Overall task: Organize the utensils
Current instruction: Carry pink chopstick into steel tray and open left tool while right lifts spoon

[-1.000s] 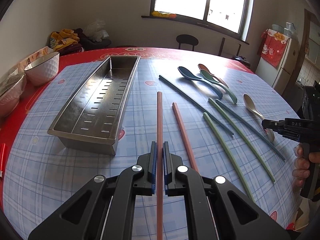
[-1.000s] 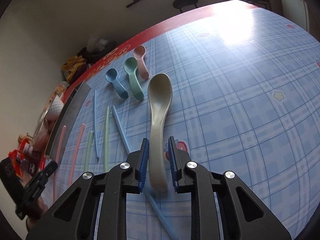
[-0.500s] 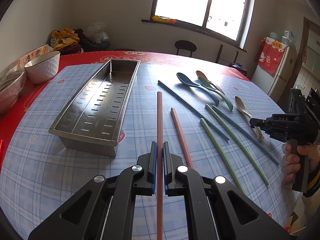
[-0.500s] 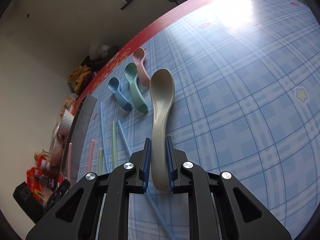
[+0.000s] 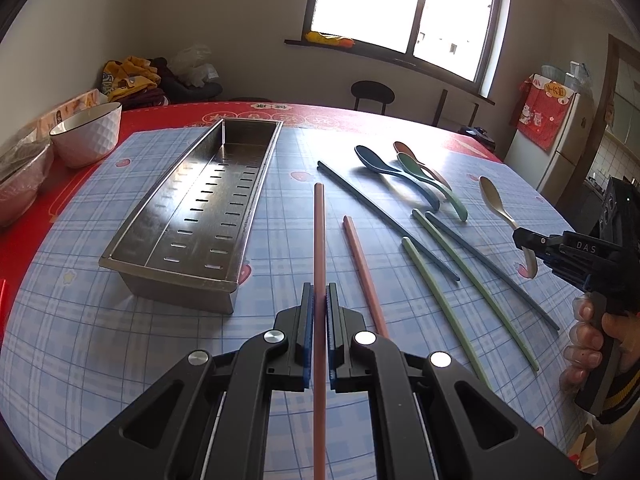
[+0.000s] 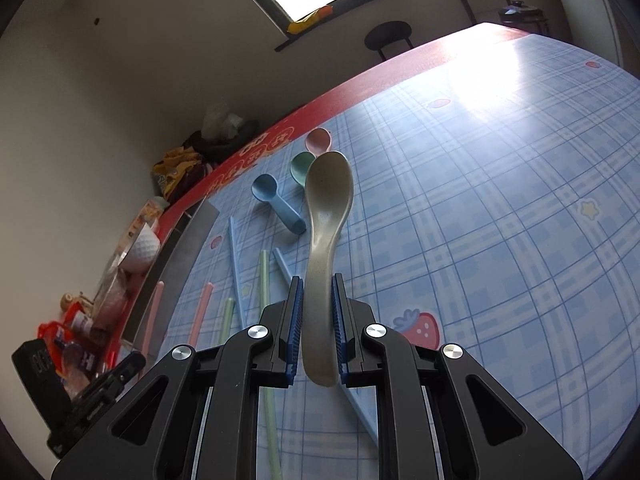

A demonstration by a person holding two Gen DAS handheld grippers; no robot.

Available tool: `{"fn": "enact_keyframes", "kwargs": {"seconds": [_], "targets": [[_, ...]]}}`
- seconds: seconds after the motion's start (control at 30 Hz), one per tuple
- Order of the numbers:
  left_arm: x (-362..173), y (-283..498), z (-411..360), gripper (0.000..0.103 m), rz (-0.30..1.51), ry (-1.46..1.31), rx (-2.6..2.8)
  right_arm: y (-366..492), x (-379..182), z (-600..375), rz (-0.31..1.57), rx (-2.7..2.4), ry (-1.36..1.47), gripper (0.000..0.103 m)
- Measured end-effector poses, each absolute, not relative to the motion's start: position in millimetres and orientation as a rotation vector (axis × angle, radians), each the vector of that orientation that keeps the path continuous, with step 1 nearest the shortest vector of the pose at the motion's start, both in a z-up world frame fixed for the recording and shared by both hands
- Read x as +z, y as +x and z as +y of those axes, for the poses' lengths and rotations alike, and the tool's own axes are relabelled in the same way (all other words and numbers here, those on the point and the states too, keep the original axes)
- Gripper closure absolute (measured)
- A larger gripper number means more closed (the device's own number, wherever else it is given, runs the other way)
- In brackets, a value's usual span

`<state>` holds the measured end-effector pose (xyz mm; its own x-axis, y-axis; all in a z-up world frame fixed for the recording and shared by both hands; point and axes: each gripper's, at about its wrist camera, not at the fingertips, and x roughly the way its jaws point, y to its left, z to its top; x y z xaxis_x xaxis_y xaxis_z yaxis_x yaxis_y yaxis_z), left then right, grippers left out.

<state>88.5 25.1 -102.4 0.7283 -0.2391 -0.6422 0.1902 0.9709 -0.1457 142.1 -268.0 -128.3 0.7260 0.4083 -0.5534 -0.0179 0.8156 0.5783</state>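
My left gripper (image 5: pixel 319 300) is shut on a pink chopstick (image 5: pixel 319 240), which points away above the table, just right of the steel slotted tray (image 5: pixel 132 258). A second pink chopstick (image 5: pixel 362 268) lies beside it on the cloth. My right gripper (image 6: pixel 316 292) is shut on the handle of a beige spoon (image 6: pixel 326 216), lifted off the table with its bowl pointing away; the same beige spoon (image 5: pixel 498 206) and right gripper (image 5: pixel 524 242) show at the right of the left wrist view. Blue (image 5: pixel 384 168), green (image 5: pixel 430 182) and pink (image 5: pixel 404 148) spoons and several green and blue chopsticks lie between.
A white bowl (image 5: pixel 86 132) and a wrapped bowl (image 5: pixel 18 176) stand at the table's left edge on the red cloth. A dark stool (image 5: pixel 372 94) and a fridge (image 5: pixel 556 148) stand beyond the table. A hand (image 5: pixel 588 344) holds the right gripper's handle.
The right gripper has shut on the beige spoon and lifted it off the table, tilting upward. The left gripper holds the pink chopstick as before.
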Motion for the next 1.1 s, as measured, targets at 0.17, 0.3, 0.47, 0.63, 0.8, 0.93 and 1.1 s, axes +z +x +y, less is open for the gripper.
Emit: {"fn": "enact_keyframes", "kwargs": {"seconds": [0.17, 0.3, 0.47, 0.63, 0.8, 0.93, 1.1], "targets": [[-106.0, 91.7, 24.3, 0.097, 0.753, -0.069, -0.249, 137.6, -125.8, -269.4, 0.702, 0.271, 0.570, 0.089], [-101.2, 93.0, 31.3, 0.097, 0.765, -0.103, -0.276, 133.5, -129.0, -278.4, 0.692, 0.286, 0.607, 0.089], [-81.8, 97.6, 46.2, 0.097, 0.766, -0.148, -0.293, 134.0, -130.3, -281.7, 0.690, 0.305, 0.620, 0.089], [-52.3, 121.4, 65.8, 0.097, 0.738, -0.158, -0.260, 135.6, -131.6, -283.5, 0.696, 0.317, 0.627, 0.089], [-41.8, 181.1, 84.9, 0.097, 0.784, -0.196, -0.219, 133.9, -136.3, -290.5, 0.696, 0.319, 0.652, 0.089], [-54.6, 230.9, 88.7, 0.097, 0.863, -0.195, -0.198, 132.0, -137.7, -294.3, 0.694, 0.310, 0.657, 0.089], [-75.0, 265.1, 78.1, 0.097, 0.954, -0.149, -0.192, 130.4, -137.5, -293.8, 0.696, 0.298, 0.653, 0.089]]}}
